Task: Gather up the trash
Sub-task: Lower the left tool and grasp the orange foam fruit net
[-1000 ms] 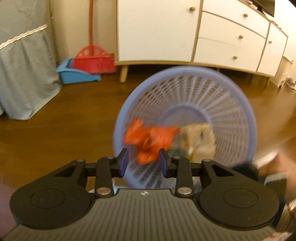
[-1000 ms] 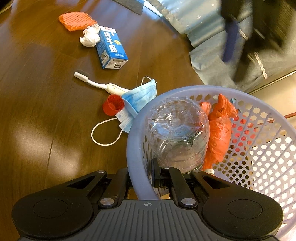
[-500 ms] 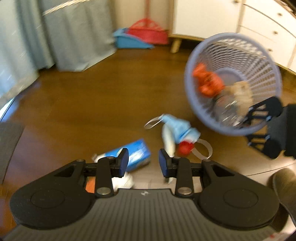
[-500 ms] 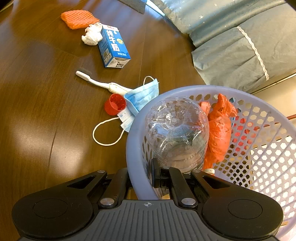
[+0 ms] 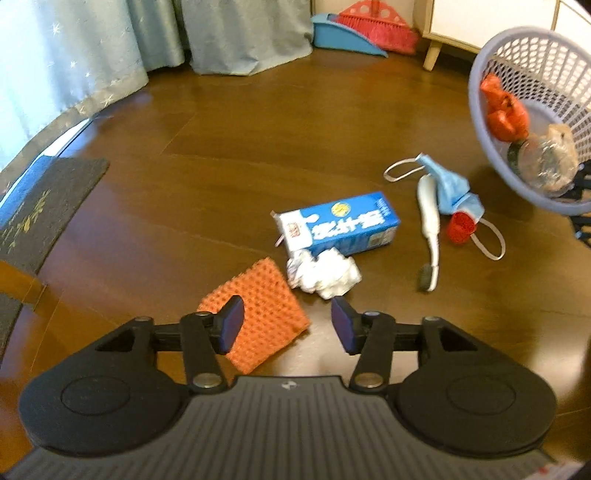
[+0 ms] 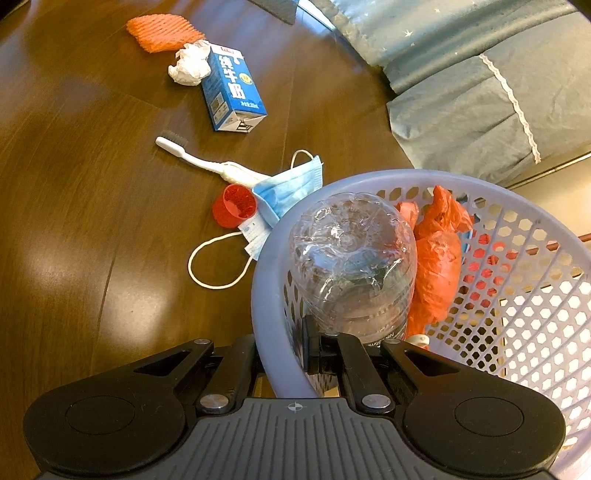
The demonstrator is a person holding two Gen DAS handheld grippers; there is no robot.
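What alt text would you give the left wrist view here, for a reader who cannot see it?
The open left gripper hovers over an orange foam net on a wooden floor. Beyond it lie a crumpled tissue, blue milk carton, toothbrush, face mask and red cap. At right, a tilted lavender basket holds trash.

Left hand-held gripper (image 5: 287, 325) over wood floor (image 5: 221, 147), jaws spread wide, nothing between them; orange mesh pad (image 5: 258, 314) lies partly under the left finger. Beyond it: crumpled tissue (image 5: 323, 273) touching blue carton (image 5: 340, 223); right of these a toothbrush (image 5: 428, 229), blue mask (image 5: 452, 188) and red cap (image 5: 460, 227) clustered together. Lilac basket (image 5: 480, 110) at right edge, tilted, holding orange bag (image 5: 502, 110) and clear bottle (image 5: 543, 162); curtain (image 5: 74, 55), dustpan (image 5: 340, 35) and broom (image 5: 373, 20) at back.
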